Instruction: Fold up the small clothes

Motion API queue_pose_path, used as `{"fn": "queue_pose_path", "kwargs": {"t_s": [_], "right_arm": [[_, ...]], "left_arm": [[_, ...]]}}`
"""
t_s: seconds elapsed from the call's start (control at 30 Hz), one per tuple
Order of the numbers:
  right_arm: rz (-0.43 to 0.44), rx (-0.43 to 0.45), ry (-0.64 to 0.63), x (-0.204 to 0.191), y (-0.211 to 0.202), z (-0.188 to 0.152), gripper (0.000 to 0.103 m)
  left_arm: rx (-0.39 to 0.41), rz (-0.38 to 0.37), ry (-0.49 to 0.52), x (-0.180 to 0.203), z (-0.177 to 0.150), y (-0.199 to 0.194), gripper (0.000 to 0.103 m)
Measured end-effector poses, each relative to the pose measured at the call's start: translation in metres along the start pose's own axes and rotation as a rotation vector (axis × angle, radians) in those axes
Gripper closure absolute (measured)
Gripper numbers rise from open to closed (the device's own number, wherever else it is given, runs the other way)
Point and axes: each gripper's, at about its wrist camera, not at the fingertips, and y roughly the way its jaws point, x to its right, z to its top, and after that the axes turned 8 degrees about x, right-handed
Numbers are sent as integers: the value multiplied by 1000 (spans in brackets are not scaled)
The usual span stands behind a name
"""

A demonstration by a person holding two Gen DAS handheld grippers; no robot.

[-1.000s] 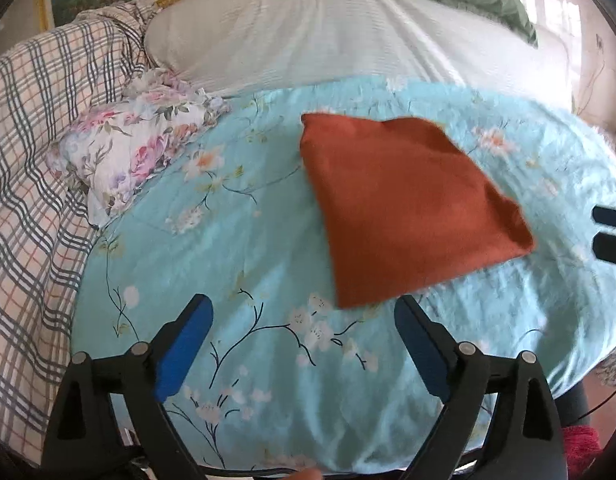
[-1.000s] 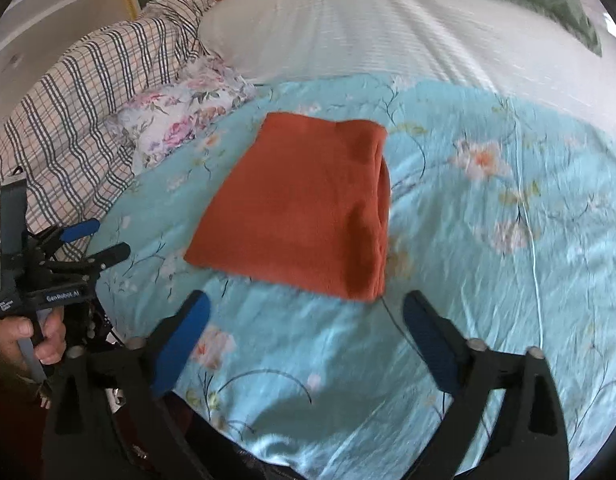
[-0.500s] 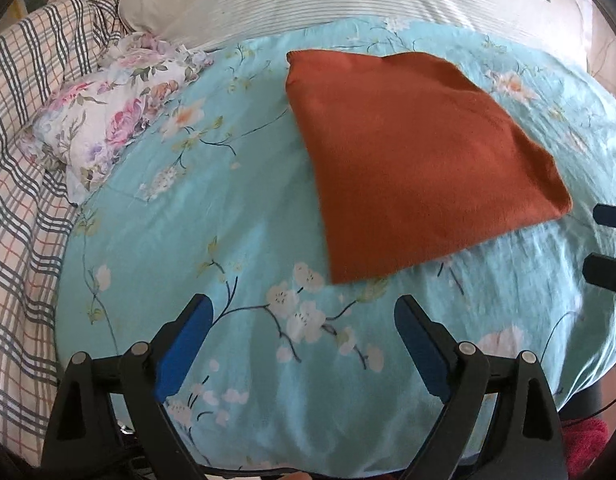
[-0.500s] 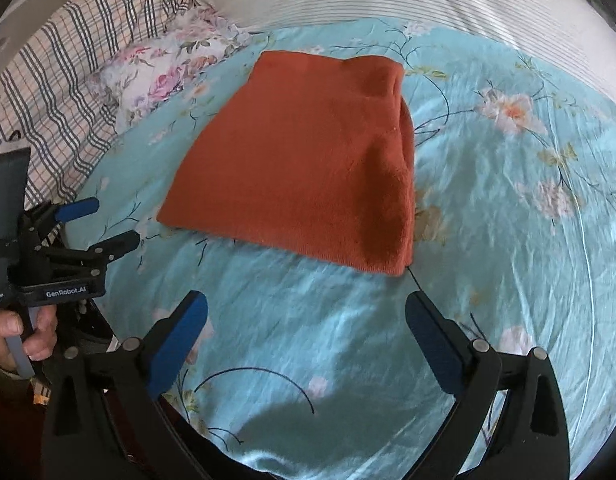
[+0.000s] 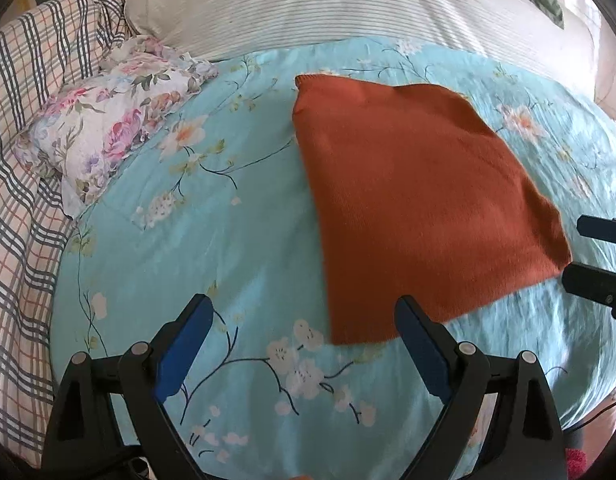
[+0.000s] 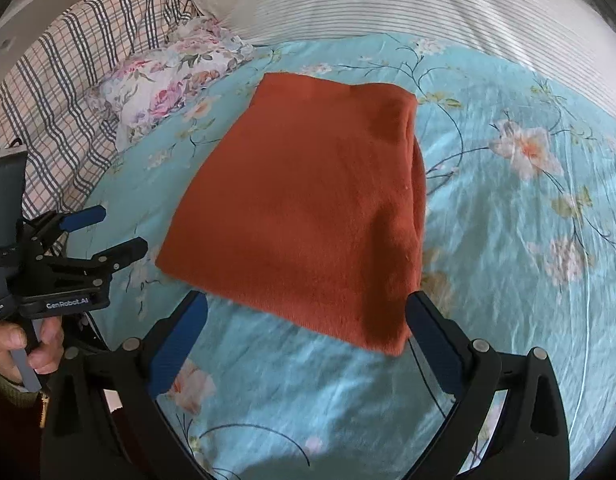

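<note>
Just ahead of right hand-held gripper [image 6: 306, 316]: folded garment [image 6: 308, 208].

Lit brightly by daylight from the upper right. Softened by slight motion blur across the rust cloth [image 6: 308, 208]. Bent by fisheye, vignetted black at the corners.

One folded orange garment [image 5: 420, 196]; two hand-held grippers [image 5: 304, 336]; one floral pillow [image 5: 108, 120].

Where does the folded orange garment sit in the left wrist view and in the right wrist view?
Left wrist: folded orange garment right of centre, beyond the right finger.
Right wrist: it fills the centre, ahead of the open fingers.
Shared landmark: floral pillow, to the garment's upper left in both.
</note>
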Motion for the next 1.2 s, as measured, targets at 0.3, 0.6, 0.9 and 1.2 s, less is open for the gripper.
{"fn": "queue_pose_path", "kwargs": {"t_s": [0.3,0.6,0.9,1.2], "right_arm": [[21,-7,7,5,13,12,4],[52,38,124,43,31,40,10],[75,65,193,69,62,83,33],[76,40,266,99,102,99,45]], "left_arm": [[-14,-82,-56,-13,14,15,10],[-34,-307,-297,-56,70,84,10],[-42,-449,-412,-73,159,190,11],[-14,-421,-360,-62,208,249,91]]}}
